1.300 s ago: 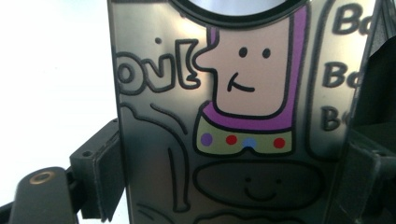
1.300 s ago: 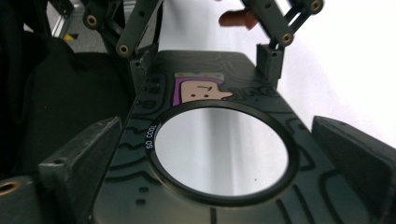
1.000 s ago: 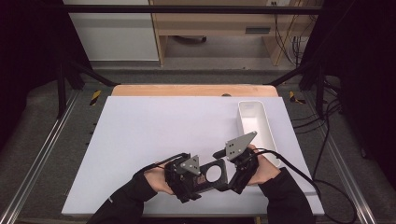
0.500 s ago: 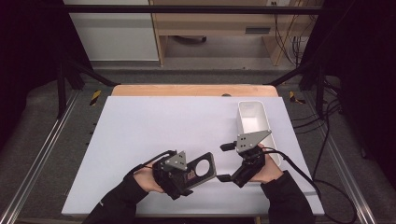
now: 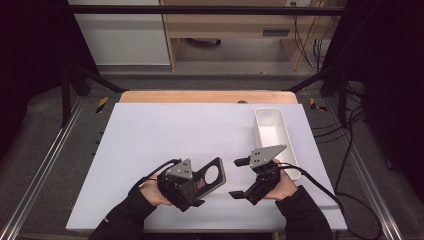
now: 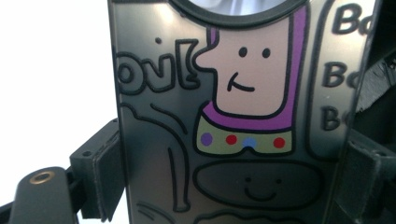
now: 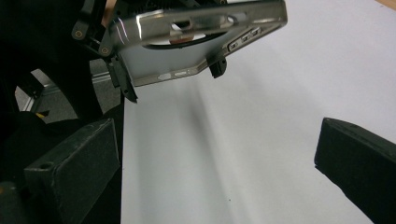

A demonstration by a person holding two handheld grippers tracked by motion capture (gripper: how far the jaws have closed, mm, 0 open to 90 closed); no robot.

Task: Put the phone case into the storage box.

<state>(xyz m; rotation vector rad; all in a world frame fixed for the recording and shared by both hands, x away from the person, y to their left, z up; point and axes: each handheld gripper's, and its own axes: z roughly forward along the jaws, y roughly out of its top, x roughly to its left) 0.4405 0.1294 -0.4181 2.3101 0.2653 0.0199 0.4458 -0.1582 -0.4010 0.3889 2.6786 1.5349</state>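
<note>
A dark phone case [image 5: 214,174] with a round camera hole is held just above the white table [image 5: 165,130], near its front edge. My left gripper [image 5: 197,186] is shut on the case. In the left gripper view its black pads [image 6: 106,179] press both long edges of the case [image 6: 224,116], whose back carries a cartoon face and lettering. My right gripper [image 5: 240,178] stands open a short way to the right of the case, with nothing between its jaws. In the right gripper view [image 7: 217,163] the case [image 7: 201,28] hangs ahead, edge-on, with the left gripper's fingers around it.
A white oblong tray [image 5: 259,131] lies on the table at the right, just beyond my right hand. The table's wooden far edge [image 5: 207,96] and metal frame rails [image 5: 45,165] border the work area. Cables trail off to the right.
The two grippers have drawn apart. My left gripper has carried the case to the left, and my right gripper now stands off from it with its jaws wide.
</note>
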